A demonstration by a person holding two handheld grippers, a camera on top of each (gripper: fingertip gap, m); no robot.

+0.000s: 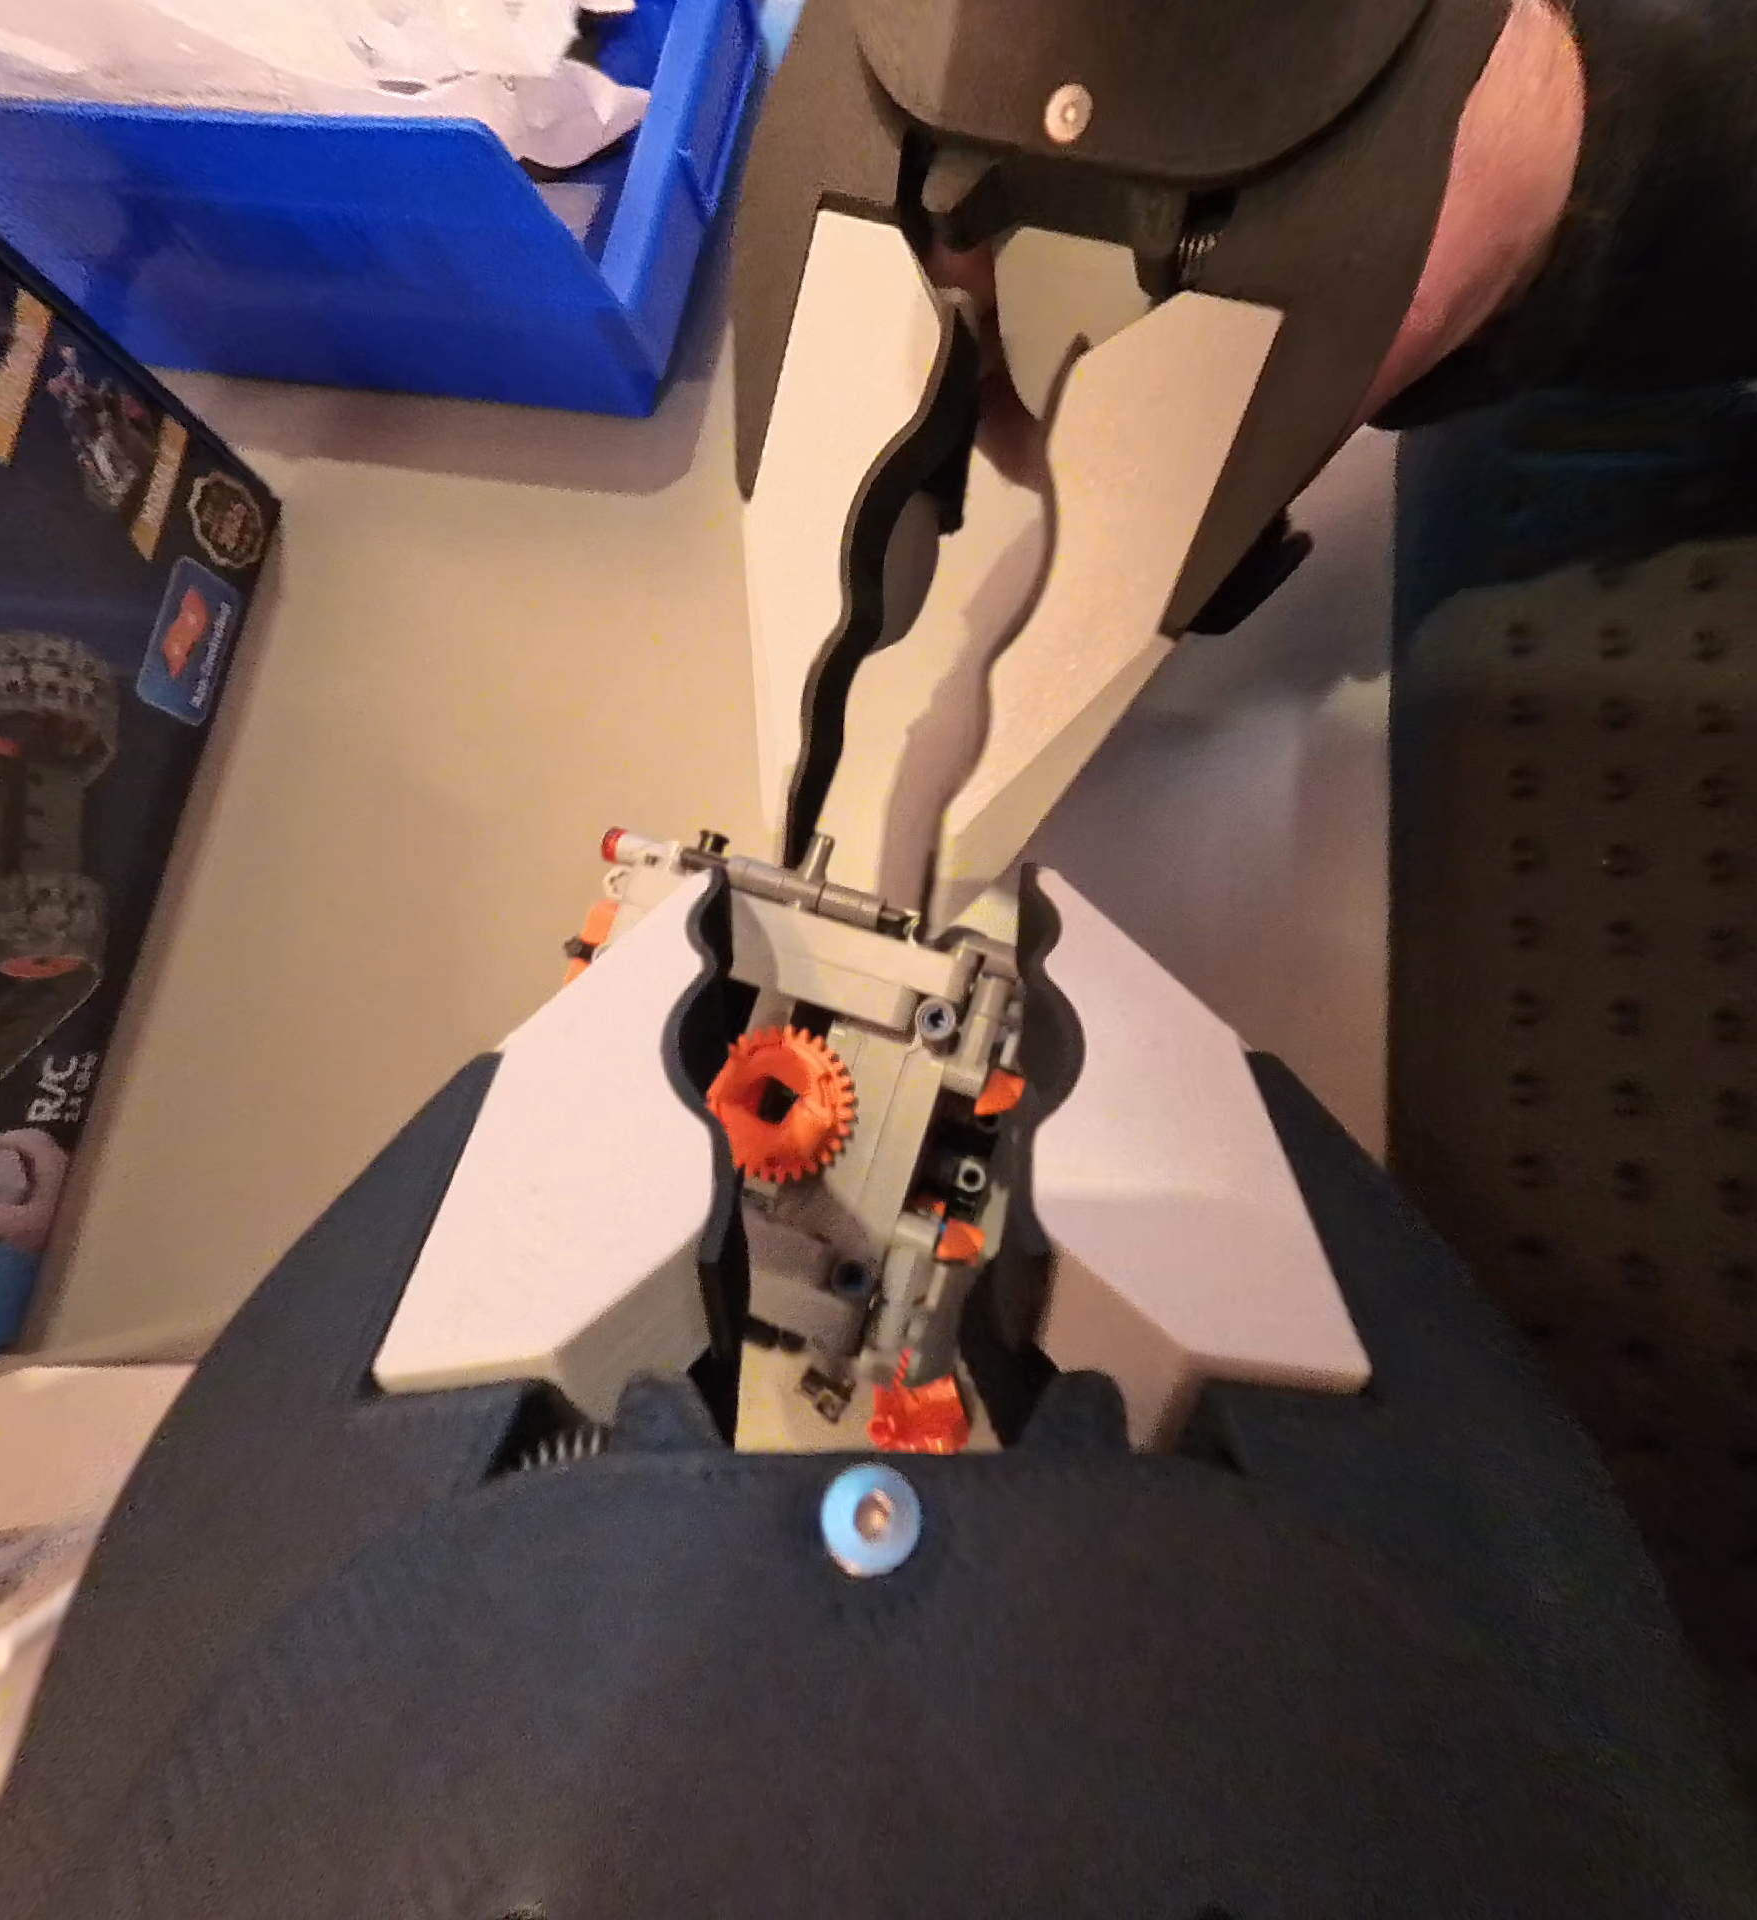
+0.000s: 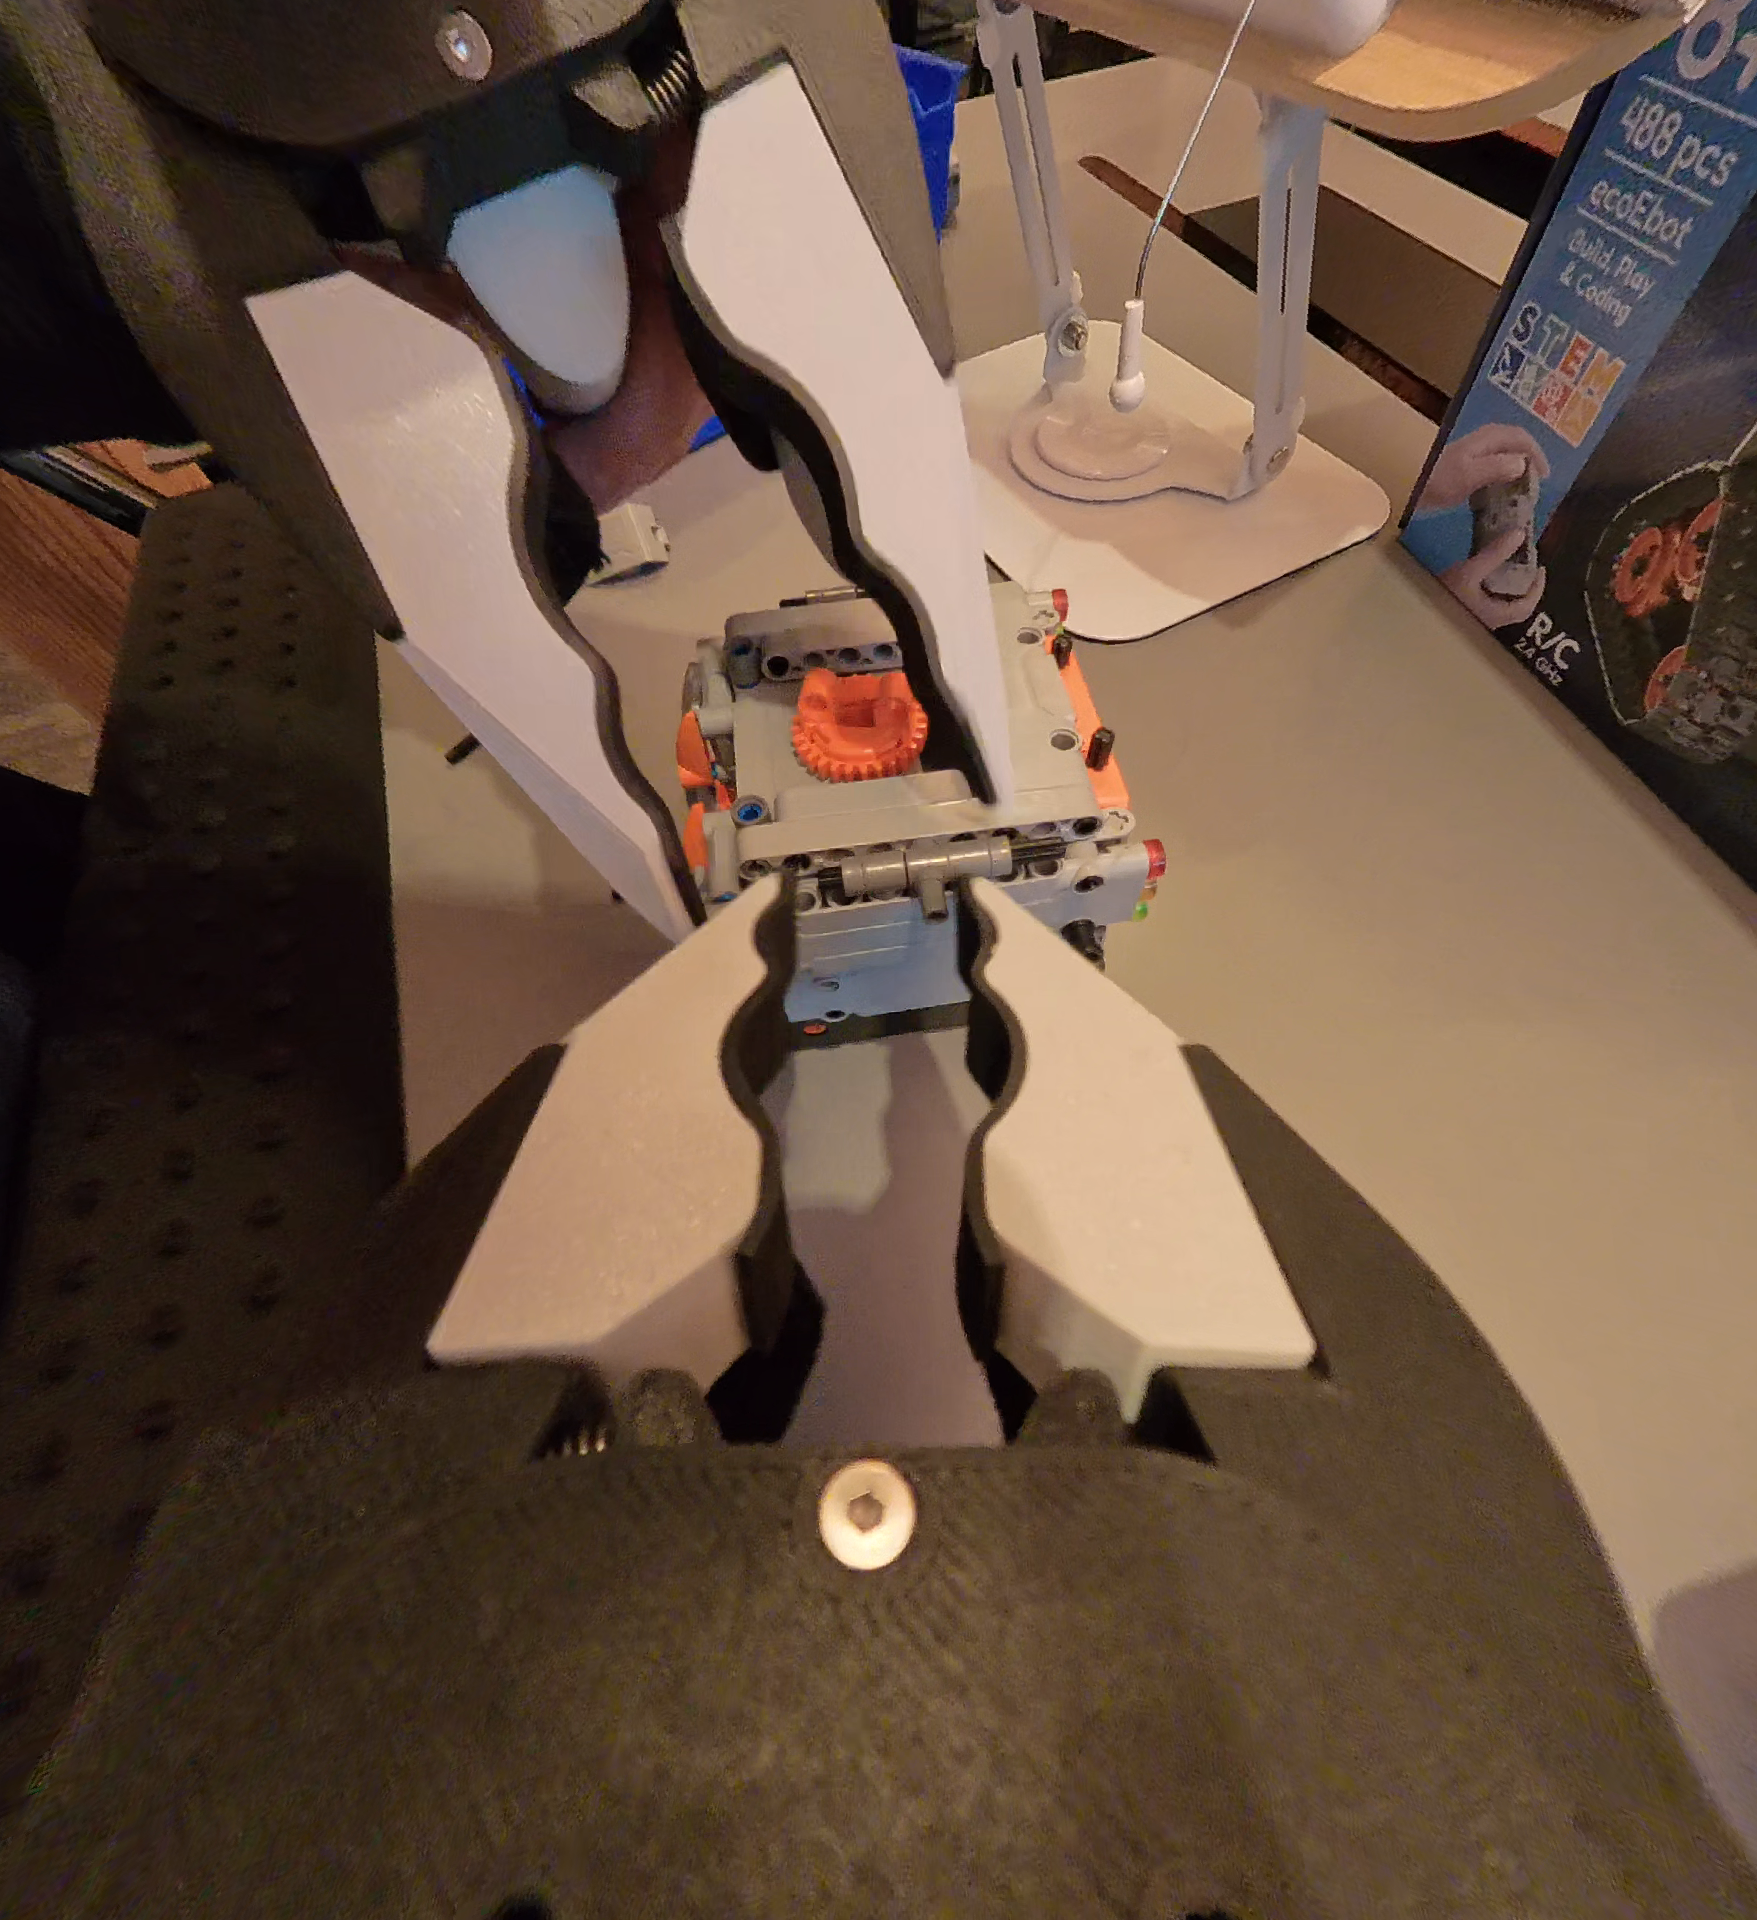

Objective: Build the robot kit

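A grey building-brick assembly (image 1: 853, 997) with an orange gear (image 1: 780, 1112) sits between the fingers of my left gripper (image 1: 869, 894), which is shut on its sides. In the right wrist view the assembly (image 2: 1040, 707) rests on the beige table (image 2: 1373, 935), with the left gripper (image 2: 843, 852) reaching in from the upper left and the gear (image 2: 858, 732) on top. My right gripper (image 2: 874, 888) is open. Its tips flank a grey axle connector (image 2: 931, 868) on the assembly's near edge. The right gripper also shows in the left wrist view (image 1: 874, 862), coming from the top.
A blue bin (image 1: 334, 239) of clear bags stands at the back left. A printed toy box (image 1: 53, 831) lies left and shows on the right in the right wrist view (image 2: 1632, 520). A white stand's base (image 2: 1165, 499), a small grey piece (image 2: 635, 540) and a dark perforated pad (image 2: 230, 831) are nearby. Less than 4 cm separates the two grippers' tips.
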